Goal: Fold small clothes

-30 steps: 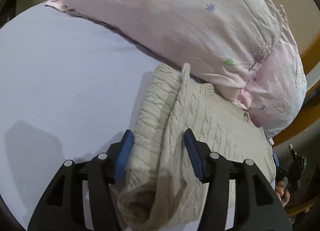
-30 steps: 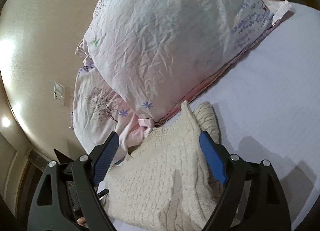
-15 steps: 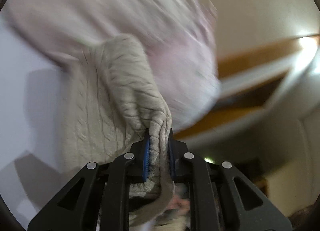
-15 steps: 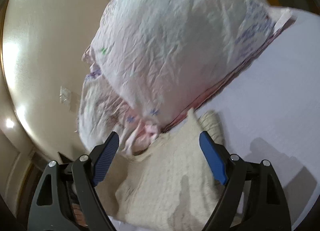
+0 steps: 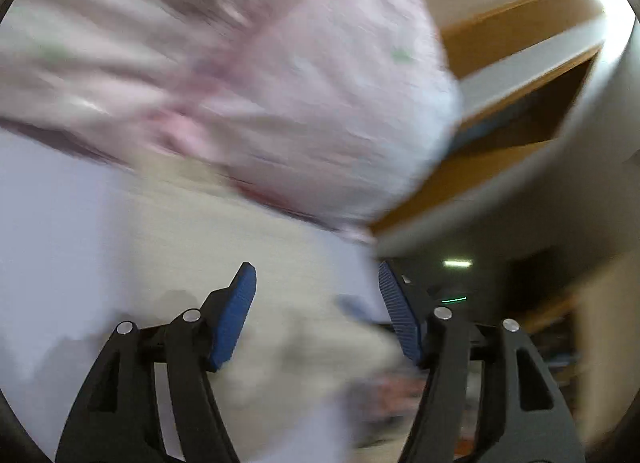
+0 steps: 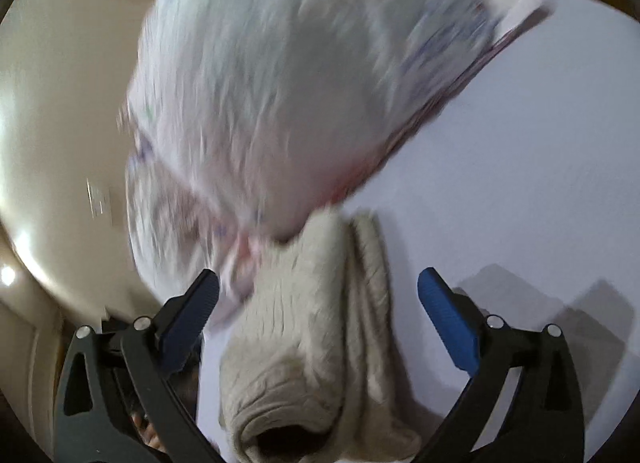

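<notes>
A cream cable-knit sweater (image 6: 316,327) lies bunched on the white bed sheet (image 6: 520,167), its far end against the pillows. My right gripper (image 6: 318,303) is open, its blue pads on either side of the sweater without touching it. In the blurred left wrist view the sweater (image 5: 280,263) is a pale smear between the blue pads of my left gripper (image 5: 316,303), which is open and holds nothing.
Two pale pink floral pillows (image 6: 304,75) lie stacked behind the sweater; they also show in the left wrist view (image 5: 248,75). A wooden headboard (image 5: 500,103) and beige wall (image 6: 60,123) stand beyond. The bed's edge is near my left gripper's right finger.
My left gripper, shut on a fold of the sweater half a second ago, has opened and let it go while moving fast. The sweater now lies more bunched between the right gripper's pads.
</notes>
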`<state>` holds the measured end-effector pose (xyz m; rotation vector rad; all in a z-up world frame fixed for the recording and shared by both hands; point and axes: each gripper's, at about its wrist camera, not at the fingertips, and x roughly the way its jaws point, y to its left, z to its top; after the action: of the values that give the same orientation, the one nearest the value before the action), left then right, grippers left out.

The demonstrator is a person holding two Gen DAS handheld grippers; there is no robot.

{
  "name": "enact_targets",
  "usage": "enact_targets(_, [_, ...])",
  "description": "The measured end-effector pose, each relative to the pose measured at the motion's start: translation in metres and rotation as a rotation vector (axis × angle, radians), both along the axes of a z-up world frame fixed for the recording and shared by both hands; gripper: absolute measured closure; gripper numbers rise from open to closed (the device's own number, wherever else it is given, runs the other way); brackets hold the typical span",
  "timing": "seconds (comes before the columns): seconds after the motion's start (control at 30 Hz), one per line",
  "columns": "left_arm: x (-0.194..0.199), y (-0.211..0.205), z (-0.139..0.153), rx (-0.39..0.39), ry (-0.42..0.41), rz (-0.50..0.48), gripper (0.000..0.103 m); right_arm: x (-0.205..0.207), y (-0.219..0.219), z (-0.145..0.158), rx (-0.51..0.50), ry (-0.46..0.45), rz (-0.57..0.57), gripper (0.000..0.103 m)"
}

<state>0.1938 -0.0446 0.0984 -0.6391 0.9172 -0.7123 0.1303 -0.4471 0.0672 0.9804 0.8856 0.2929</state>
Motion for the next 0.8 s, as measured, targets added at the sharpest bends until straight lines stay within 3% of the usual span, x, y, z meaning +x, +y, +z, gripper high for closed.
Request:
enact_targets(0.1, [0.001, 0.009, -0.024, 0.110, 0.088, 0.021, 0.038, 0.025, 0.022, -0.011, -0.067, 0.160, 0.115, 0.004])
enact_targets(0.2, [0.000, -0.007, -0.048, 0.203, 0.134, -0.037, 0.037, 0.036, 0.032, -0.017, -0.103, 0.210, 0.155, 0.007])
enact_targets(0.23, [-0.002, -0.013, -0.051, 0.230, 0.128, -0.038, 0.030, 0.037, 0.034, -0.016, -0.120, 0.217, 0.162, 0.011])
enact_targets(0.3, [-0.007, -0.022, -0.054, 0.264, 0.101, -0.034, 0.026, 0.038, 0.042, -0.019, -0.114, 0.228, 0.212, 0.048])
enact_targets(0.4, [-0.008, -0.026, -0.065, 0.222, 0.117, -0.034, 0.027, 0.030, 0.051, -0.025, -0.090, 0.212, 0.219, 0.067])
enact_targets(0.43, [-0.008, -0.024, -0.067, 0.203, 0.125, -0.041, 0.034, 0.025, 0.052, -0.026, -0.043, 0.200, 0.207, 0.069])
enact_targets(0.47, [-0.009, -0.021, -0.068, 0.190, 0.120, -0.037, 0.049, 0.023, 0.054, -0.026, -0.024, 0.184, 0.197, 0.070])
enact_targets(0.53, [-0.009, -0.011, -0.069, 0.124, 0.112, -0.063, 0.060, 0.016, 0.067, -0.015, 0.011, 0.128, 0.218, 0.072])
enact_targets(0.6, [-0.016, 0.012, -0.056, 0.072, 0.077, -0.072, 0.062, 0.014, 0.092, 0.005, 0.002, 0.060, 0.283, 0.074])
enact_targets(0.67, [-0.033, 0.043, -0.032, 0.119, -0.041, -0.030, 0.062, 0.012, 0.118, 0.018, -0.011, 0.017, 0.350, 0.074])
enact_targets(0.73, [-0.039, 0.066, -0.020, 0.203, -0.090, 0.021, 0.060, 0.018, 0.150, 0.021, -0.044, -0.007, 0.414, 0.074])
enact_targets(0.8, [-0.035, 0.078, -0.020, 0.335, -0.089, 0.068, 0.057, 0.028, 0.180, 0.011, -0.191, 0.037, 0.446, 0.066])
